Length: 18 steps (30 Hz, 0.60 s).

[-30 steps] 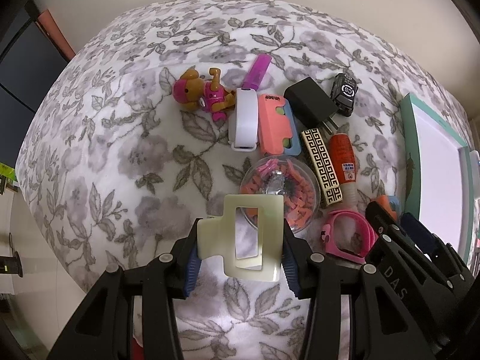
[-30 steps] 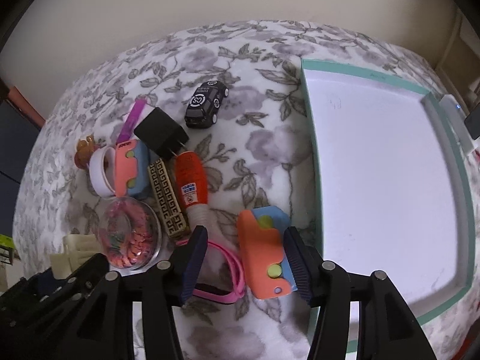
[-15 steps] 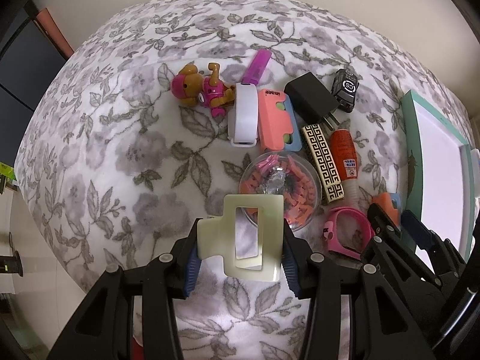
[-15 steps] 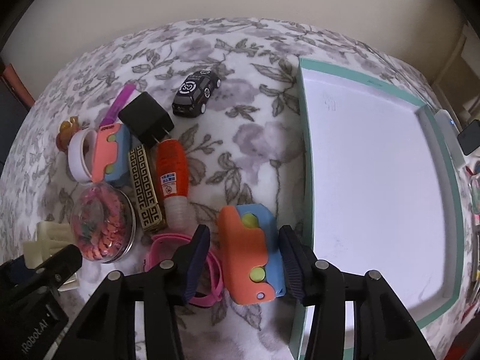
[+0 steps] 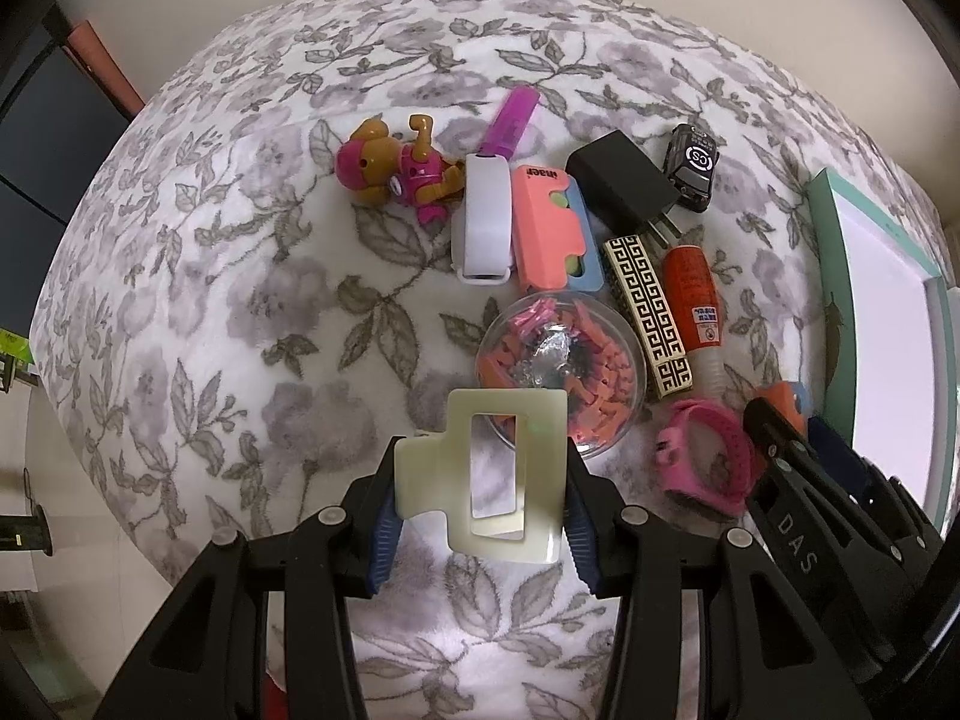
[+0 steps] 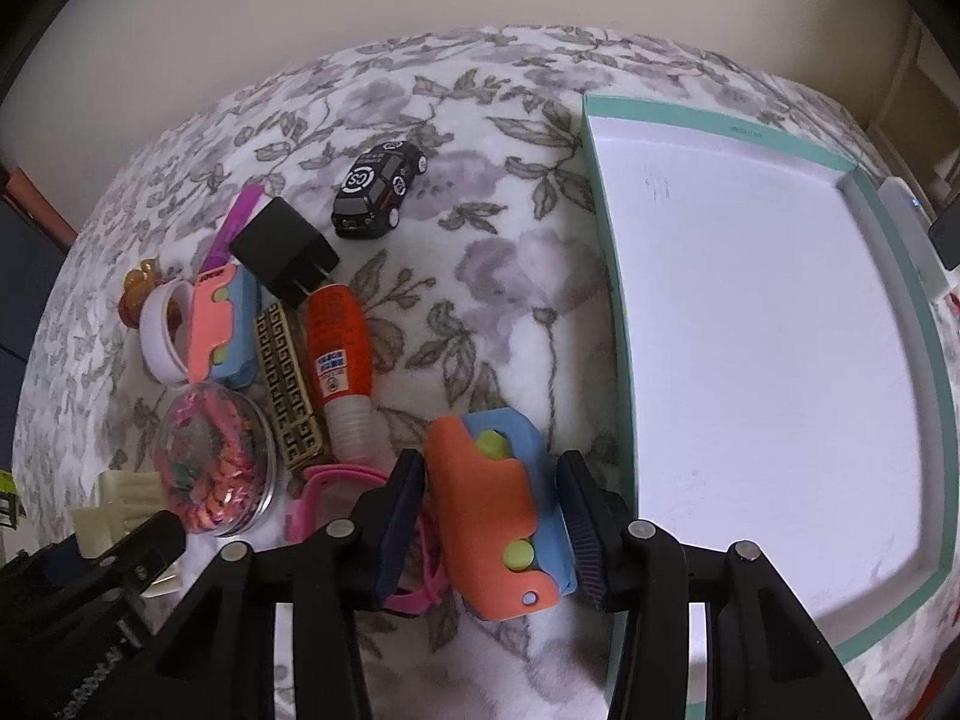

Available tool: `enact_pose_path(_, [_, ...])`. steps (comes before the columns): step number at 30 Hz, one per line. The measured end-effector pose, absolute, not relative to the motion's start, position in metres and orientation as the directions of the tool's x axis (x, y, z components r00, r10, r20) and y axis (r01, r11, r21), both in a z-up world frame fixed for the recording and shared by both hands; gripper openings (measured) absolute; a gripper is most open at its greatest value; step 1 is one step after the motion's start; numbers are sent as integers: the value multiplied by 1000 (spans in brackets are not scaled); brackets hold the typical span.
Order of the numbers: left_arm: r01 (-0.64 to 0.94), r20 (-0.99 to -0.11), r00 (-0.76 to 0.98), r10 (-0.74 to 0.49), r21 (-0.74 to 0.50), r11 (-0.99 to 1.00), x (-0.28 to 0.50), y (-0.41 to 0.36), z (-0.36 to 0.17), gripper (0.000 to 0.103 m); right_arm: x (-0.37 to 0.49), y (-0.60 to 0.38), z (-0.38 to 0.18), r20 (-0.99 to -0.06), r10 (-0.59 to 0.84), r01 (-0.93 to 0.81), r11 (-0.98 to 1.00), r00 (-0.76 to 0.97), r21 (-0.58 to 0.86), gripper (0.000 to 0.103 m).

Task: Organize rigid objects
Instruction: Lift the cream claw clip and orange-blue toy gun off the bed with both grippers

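Observation:
My left gripper [image 5: 480, 510] is shut on a cream hair claw clip [image 5: 540, 456] and holds it above the floral blanket, just short of a round clear box of pink and orange pieces [image 5: 558, 360]. My right gripper [image 6: 492, 516] points down over an orange and blue toy [image 6: 480, 480] that lies beside the teal-rimmed white tray [image 6: 606, 240]. Its jaws are closing with the toy between them. The left pad touches the orange side, and a thin gap still shows at the right pad.
On the blanket lie a pink watch band [image 6: 324, 492], a gold and black patterned bar [image 6: 288, 384], an orange tube [image 6: 339, 336], a black charger [image 6: 282, 252], a black toy car [image 6: 378, 186], a second pink and blue toy [image 5: 540, 222], a white band [image 5: 483, 222] and a dog figure [image 5: 390, 168].
The right gripper's jaws have narrowed around the orange and blue toy, and the view has shifted slightly. The left gripper keeps the clip in the same place.

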<state>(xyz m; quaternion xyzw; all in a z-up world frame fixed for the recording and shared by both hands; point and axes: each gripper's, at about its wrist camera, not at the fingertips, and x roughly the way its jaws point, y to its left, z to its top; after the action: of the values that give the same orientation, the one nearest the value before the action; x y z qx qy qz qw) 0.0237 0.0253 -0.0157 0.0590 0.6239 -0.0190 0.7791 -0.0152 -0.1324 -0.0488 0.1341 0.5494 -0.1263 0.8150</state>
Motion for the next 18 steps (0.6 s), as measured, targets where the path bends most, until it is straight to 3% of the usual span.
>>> enact_pose_path(18, [111, -977, 210, 47, 71, 991, 23, 25, -19, 49, -22, -137, -49, -929, -56, 385, 918, 366, 96, 46])
